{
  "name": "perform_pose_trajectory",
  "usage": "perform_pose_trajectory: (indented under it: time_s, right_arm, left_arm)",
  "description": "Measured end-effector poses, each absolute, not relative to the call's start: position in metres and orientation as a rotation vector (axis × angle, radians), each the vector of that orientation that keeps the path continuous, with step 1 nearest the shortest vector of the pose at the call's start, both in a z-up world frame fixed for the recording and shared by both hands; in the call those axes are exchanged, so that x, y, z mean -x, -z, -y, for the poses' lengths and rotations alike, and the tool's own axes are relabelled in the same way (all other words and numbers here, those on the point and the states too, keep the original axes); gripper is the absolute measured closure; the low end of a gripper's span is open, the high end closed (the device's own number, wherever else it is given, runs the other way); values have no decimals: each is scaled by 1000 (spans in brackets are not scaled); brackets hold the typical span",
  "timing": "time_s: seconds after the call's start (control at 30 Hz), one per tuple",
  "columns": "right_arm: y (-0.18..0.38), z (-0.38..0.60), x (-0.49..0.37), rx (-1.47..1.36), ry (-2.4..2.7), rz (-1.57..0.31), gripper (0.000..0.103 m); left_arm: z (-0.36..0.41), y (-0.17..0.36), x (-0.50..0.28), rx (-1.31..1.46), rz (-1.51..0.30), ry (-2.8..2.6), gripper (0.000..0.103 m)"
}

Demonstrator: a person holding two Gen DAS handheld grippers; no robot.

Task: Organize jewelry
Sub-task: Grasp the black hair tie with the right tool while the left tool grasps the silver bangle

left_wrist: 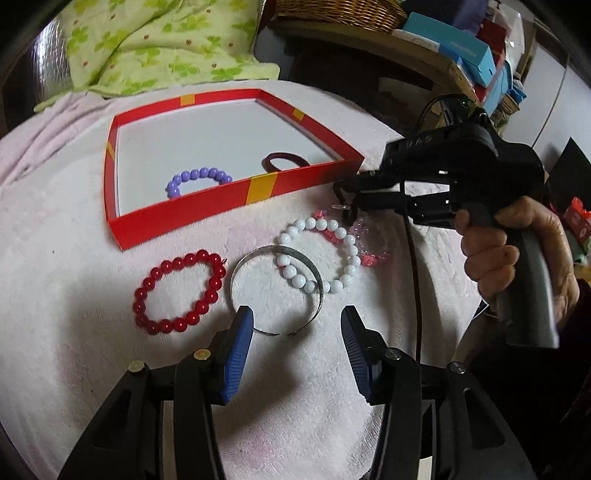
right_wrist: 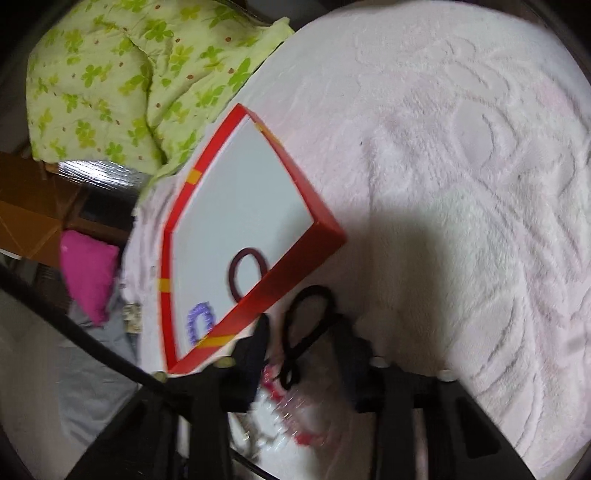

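A red box (left_wrist: 258,190) with a white floor holds a purple bead bracelet (left_wrist: 197,179) and a dark maroon hair band (left_wrist: 284,160). In front of it lie a red bead bracelet (left_wrist: 177,291), a silver bangle (left_wrist: 275,291), a white bead bracelet (left_wrist: 321,254) and a pink clear bracelet (left_wrist: 369,240). My left gripper (left_wrist: 297,332) is open just above the bangle's near edge. My right gripper (left_wrist: 345,201) is beside the box's near right corner, with a black hair band (right_wrist: 306,328) hanging between its fingers. The right wrist view is blurred; the box (right_wrist: 306,266) shows there too.
Everything lies on a pale pink towel (left_wrist: 74,258). A green floral quilt (left_wrist: 155,40) is bunched behind the box. A wicker basket (left_wrist: 340,11) and blue cartons (left_wrist: 461,48) stand at the back right. A magenta cushion (right_wrist: 88,277) lies off the towel's edge.
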State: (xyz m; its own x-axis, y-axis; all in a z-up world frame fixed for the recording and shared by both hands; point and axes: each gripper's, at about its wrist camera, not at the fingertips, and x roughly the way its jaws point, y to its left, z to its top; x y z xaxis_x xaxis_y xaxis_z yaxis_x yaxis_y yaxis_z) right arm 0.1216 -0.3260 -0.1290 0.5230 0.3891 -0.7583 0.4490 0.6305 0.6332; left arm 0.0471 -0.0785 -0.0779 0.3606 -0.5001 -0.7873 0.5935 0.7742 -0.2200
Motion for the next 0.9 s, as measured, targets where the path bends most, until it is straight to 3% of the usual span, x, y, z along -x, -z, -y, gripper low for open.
perform_pose_trajectory:
  time_s: [0.1, 0.33, 0.47, 0.9]
  right_arm:
    - [129, 323, -124, -871, 83, -1061, 95]
    - [117, 322, -121, -810, 60, -1016, 96]
    - [113, 328, -113, -830, 39, -986, 96]
    - [102, 347, -99, -956, -35, -888, 96]
  left_arm:
    - [81, 82, -48, -115, -990, 703, 51]
    - [85, 82, -46, -133, -958, 687, 47]
    - [89, 75, -48, -166, -896, 654, 32]
    - [111, 88, -65, -293, -883, 682, 32]
